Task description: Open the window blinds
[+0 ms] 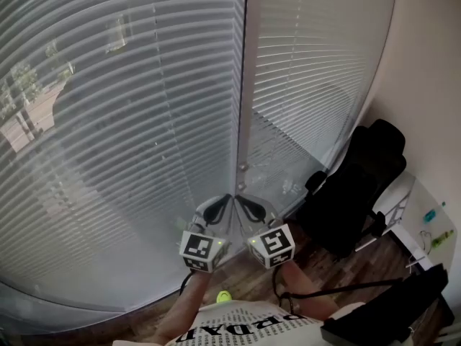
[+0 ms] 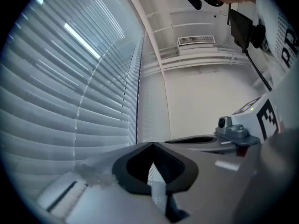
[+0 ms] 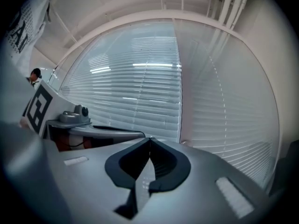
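- Window blinds [image 1: 122,143]: two lowered panels cover the glass from top edge to bottom edge, with the slats tilted almost shut (a dim outline of trees shows through the left panel). Opening looks not yet begun.
- Post [image 1: 243,85]: a pale upright between the two panels, with a small knob [image 1: 243,168] low on it. Probably the control hangs here, which would explain both tools being brought to this spot. I can make out no cord or wand.
- Office chair [image 1: 353,186]: black, by the right panel's lower corner, near the grippers but apart from them.
- Left gripper [image 1: 227,200]: held level near the foot of the post, at the left panel's inner lower edge. Jaws closed tip to tip, nothing between them.
- Right gripper [image 1: 240,200]: just beside the left one in a mirrored pose. Jaws likewise together and empty.
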A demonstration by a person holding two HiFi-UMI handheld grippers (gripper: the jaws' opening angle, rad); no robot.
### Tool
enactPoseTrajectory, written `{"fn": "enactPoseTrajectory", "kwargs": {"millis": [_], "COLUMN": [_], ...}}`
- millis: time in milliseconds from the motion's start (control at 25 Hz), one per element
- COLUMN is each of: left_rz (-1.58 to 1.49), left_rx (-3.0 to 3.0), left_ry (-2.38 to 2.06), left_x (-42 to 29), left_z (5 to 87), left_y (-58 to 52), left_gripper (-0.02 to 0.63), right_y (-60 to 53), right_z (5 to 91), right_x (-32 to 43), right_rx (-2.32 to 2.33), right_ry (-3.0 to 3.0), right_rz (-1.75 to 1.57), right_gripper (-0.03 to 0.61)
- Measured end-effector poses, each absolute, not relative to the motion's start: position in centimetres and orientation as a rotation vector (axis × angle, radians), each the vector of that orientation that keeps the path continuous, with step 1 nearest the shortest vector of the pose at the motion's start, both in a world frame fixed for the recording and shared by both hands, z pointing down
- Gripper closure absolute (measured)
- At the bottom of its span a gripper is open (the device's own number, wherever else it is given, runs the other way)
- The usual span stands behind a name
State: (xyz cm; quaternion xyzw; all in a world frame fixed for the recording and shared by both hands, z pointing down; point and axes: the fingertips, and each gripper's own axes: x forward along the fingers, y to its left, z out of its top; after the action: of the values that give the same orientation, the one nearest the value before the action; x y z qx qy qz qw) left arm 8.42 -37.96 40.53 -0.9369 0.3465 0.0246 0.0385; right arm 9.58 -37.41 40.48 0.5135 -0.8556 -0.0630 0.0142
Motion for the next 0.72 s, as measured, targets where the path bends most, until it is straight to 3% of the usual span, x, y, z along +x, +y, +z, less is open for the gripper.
{"fn": "enactPoseTrajectory", "kwargs": {"millis": [120, 280, 720], "left_rz": [0.076, 0.098, 0.103], "left_rx": [-2.927, -2.909, -2.903], "left_ry": [1.057, 1.037, 1.057], "left_x": [8.2, 7.6, 9.3], "left_z": [41.3, 41.0, 43.4], "left_y": [-39.4, -39.8, -42.2], "left_gripper": [0.623, 0.621, 0.621], "right_y": [-38.9, -39.8, -42.4], "right_z": [40.9, 41.3, 43.3], "right_x": [9.4, 9.4, 11.2], "right_rx": [1.588, 1.6, 1.591], "right_ry": [-2.616, -2.557, -2.51], "right_rz": [-0.217, -0.239, -0.321], "right_gripper": [0.568, 0.49, 0.491]}}
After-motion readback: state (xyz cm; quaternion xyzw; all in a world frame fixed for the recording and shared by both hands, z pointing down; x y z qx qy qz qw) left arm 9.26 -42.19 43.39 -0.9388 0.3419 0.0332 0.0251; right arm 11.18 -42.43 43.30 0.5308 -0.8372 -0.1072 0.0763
